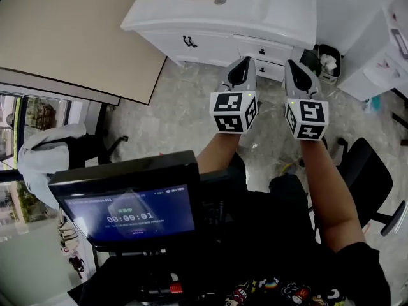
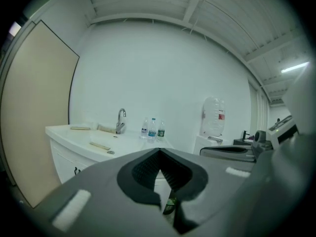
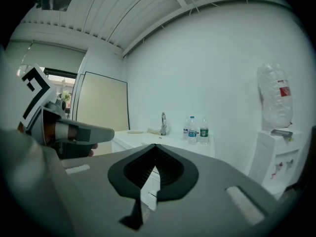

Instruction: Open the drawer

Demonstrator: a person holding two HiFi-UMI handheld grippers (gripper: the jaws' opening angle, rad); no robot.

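The head view looks steeply down; the white sink cabinet lies well ahead, at the top edge. Cameras on the left gripper and right gripper face level along the jaws toward that cabinet, well apart from it. Both gripper views share the faucet and water bottles; all three views share the cabinet.

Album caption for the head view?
Both shut, the grey left gripper and right gripper face a white cabinet's closed drawer.

Grey left tongs and right tongs bear black-and-white cubes; shirt black
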